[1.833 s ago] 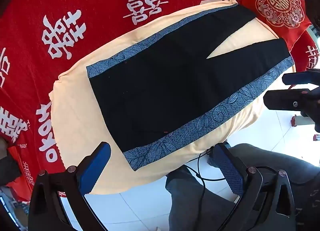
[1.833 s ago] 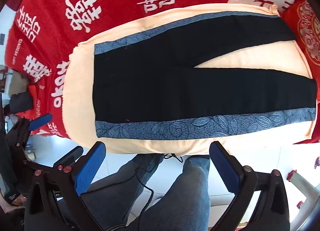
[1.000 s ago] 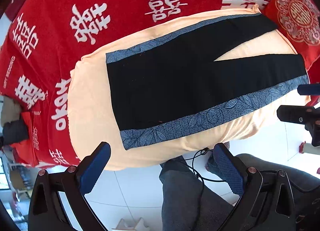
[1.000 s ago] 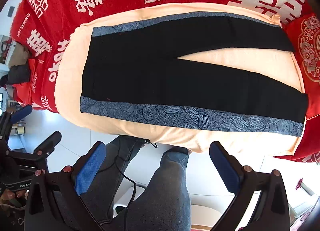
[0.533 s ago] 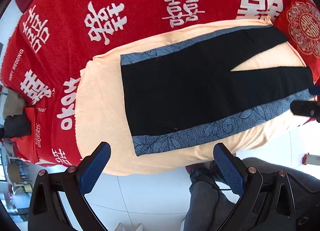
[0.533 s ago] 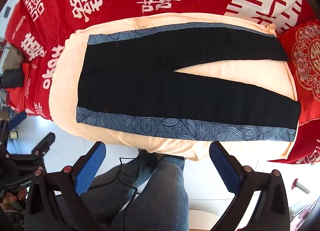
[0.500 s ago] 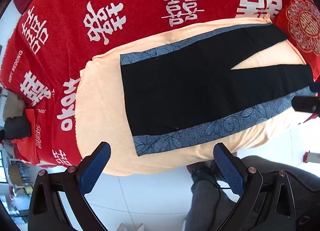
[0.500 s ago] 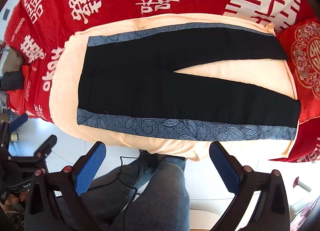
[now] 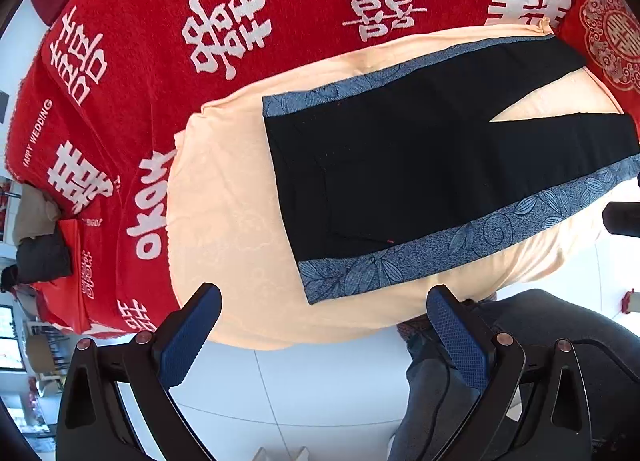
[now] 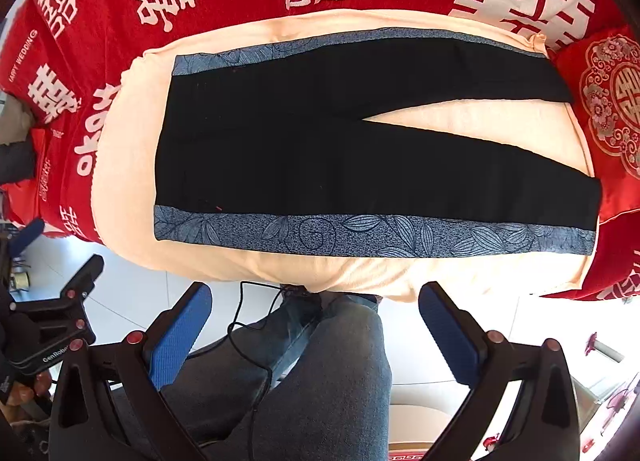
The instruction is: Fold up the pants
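Hovering above the person's jeans-clad legs [image 10: 320, 373] and white tiled floor [image 9: 320, 381], the left gripper [image 9: 324, 321] and right gripper [image 10: 314, 317] both hold blue-padded fingers wide apart, gripping nothing. Toward twelve o'clock, black pants with blue leaf-print side stripes [image 10: 320, 149] lie flat, unfolded, on a peach padded cloth [image 9: 224, 221] over a red blanket with white characters [image 9: 200, 21].

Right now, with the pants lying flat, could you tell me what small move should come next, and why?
Probably bring both open grippers, left and right, down to the near patterned edge of the pants. The pants lie spread and unfolded on the cream pad, legs apart, and neither gripper touches them.
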### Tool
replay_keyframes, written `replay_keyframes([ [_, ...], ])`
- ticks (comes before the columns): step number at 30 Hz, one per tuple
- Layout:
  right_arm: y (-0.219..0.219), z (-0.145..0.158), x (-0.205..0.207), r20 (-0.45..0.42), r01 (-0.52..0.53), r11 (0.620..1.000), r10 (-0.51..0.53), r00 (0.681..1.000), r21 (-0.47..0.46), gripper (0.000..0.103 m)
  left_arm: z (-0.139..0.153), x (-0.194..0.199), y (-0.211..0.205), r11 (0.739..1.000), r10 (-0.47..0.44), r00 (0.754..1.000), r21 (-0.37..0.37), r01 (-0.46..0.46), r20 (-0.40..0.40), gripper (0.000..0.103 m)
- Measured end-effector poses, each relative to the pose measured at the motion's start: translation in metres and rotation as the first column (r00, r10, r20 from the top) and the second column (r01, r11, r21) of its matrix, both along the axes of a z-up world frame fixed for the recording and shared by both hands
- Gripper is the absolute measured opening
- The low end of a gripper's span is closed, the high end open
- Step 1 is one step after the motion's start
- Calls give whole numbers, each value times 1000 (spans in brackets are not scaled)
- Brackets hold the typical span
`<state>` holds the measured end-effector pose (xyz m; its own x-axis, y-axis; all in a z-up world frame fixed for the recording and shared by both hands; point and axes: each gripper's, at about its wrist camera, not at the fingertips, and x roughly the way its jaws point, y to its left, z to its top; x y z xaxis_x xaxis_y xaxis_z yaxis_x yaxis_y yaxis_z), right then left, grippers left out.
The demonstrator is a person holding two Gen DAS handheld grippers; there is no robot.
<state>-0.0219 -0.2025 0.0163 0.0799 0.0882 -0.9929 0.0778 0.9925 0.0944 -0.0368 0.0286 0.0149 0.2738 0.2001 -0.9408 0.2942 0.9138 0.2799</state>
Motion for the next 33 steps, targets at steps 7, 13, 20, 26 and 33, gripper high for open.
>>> replay_keyframes([
  [7, -9, 13, 4, 33, 51, 999, -51, 998, -14, 103, 5, 2, -14, 996, -83, 996, 37, 82, 32, 103],
  [13, -16, 15, 5, 63, 117, 993, -119, 991, 32, 103, 5, 1, -17, 990, -134, 990, 41, 132, 44, 103],
  [20, -28, 10, -14, 72, 183, 979, -189, 979, 85, 103, -8, 0, -24, 988, -151, 988, 4, 151, -17, 103],
  [26, -68, 3, -34, 47, 278, 953, -285, 957, 123, 103, -8, 6, -48, 988, -153, 987, -38, 151, -54, 103],
  [33, -119, -2, -46, -13, 240, 953, -242, 970, 183, 103, -17, 11, -78, 985, 14, 997, -168, -28, -82, 103],
])
